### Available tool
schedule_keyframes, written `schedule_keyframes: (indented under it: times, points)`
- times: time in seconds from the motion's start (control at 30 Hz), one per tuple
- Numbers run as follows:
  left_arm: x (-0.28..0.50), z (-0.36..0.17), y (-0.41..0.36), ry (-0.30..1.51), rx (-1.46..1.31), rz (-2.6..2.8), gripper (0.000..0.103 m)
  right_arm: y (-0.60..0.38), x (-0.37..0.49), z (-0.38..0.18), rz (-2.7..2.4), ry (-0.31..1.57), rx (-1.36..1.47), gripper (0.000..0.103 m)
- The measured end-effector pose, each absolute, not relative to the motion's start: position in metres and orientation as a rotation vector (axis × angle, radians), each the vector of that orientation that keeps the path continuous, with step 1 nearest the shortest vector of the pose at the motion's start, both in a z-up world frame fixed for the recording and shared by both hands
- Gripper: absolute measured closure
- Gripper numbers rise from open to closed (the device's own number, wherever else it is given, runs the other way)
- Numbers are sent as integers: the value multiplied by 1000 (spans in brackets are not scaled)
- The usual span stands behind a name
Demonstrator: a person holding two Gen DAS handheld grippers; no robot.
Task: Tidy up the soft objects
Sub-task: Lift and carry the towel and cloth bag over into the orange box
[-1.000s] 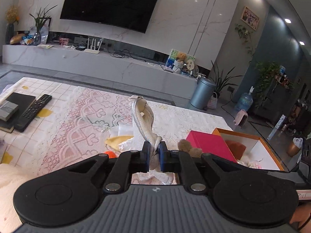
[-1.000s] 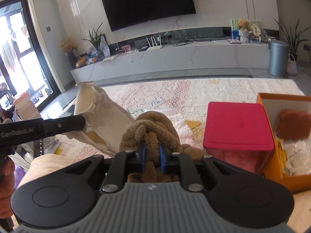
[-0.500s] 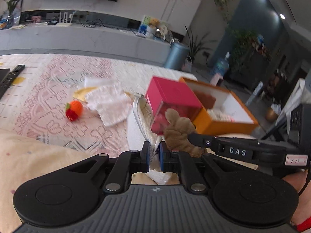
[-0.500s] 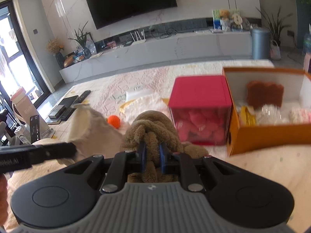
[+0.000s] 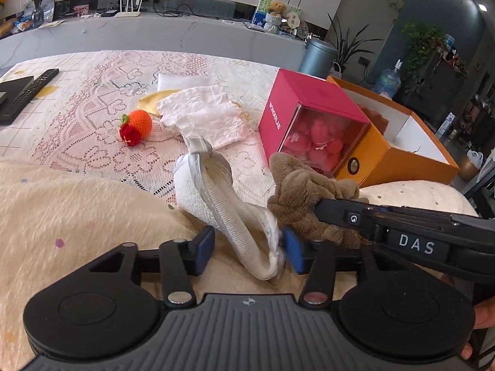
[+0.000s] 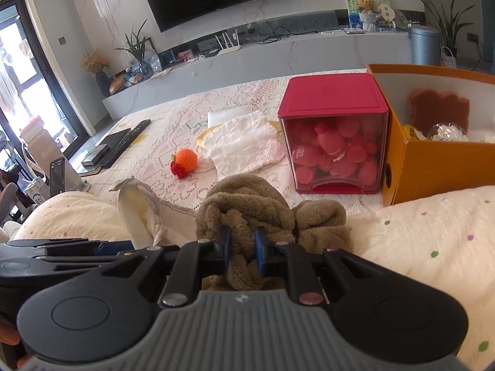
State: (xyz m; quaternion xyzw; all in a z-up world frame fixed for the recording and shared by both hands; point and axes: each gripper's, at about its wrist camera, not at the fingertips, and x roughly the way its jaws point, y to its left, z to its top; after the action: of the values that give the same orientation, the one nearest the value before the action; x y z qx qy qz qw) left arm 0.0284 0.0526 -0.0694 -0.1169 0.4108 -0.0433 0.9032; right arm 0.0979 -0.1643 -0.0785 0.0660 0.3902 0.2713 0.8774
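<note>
My left gripper is open; a white knitted pouch lies loose between its fingers on a cream blanket, resting against the right finger. My right gripper is shut on a brown plush toy, held low over the blanket just right of the pouch. The plush also shows in the left wrist view, gripped by the right gripper's arm. An orange crocheted fruit and a crumpled white cloth lie on the lace tablecloth beyond.
A pink box of pink soft items stands ahead, beside an open orange box holding a brown item and wrapped pieces. Remotes and a black book lie at the far left.
My left gripper has opened and let go of the white pouch, which now lies on the blanket. Both grippers have dropped lower. The right gripper still holds the plush.
</note>
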Motion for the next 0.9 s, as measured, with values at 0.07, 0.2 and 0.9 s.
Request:
schedule_keyframes:
  times: [0.07,0.2,0.9]
  points:
    - [33,-76,51,874,-243,-77,32,-164,99,-80,566,816,139,88]
    - [42,-86,51,903,-262,-50,28,-166,104,-84,575,825,158,88]
    - [24,-43,47,727,-224,-38,85,-178,98,-49,542,703,142,91]
